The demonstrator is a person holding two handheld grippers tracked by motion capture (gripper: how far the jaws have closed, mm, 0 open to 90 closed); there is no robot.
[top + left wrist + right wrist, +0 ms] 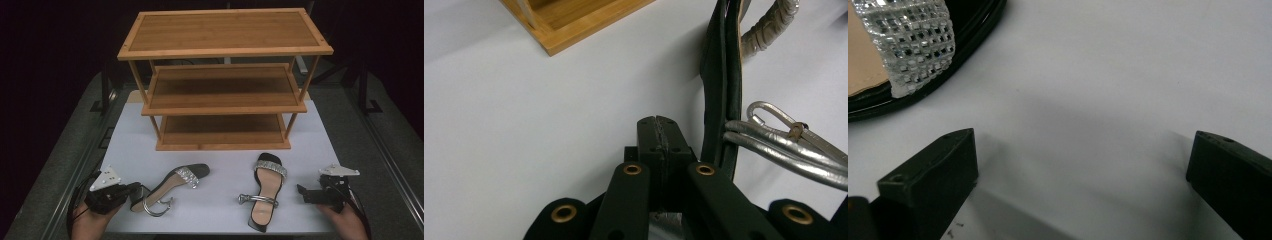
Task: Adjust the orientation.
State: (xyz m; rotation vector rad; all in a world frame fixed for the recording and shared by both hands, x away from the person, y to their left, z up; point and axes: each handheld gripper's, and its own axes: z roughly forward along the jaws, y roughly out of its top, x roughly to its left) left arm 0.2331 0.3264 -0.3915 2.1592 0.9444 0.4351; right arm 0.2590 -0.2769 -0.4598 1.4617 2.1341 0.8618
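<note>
Two black sandals with rhinestone toe bands and silver ankle straps lie on the white table. The left sandal (172,186) lies on its side; its sole edge (721,90) and silver strap (774,150) run just right of my left gripper (659,125), whose jaws are pressed together with nothing between them. In the high view the left gripper (135,189) sits at that sandal's heel. The right sandal (266,192) lies flat, sole down. My right gripper (301,193) rests to its right, open and empty; the right gripper (1083,145) points past the rhinestone band (913,45).
A three-tier bamboo shoe rack (225,50) stands at the back of the white table (220,172), all shelves bare; its bottom corner (574,25) shows ahead of the left gripper. A hand holds each gripper at the table's near edge.
</note>
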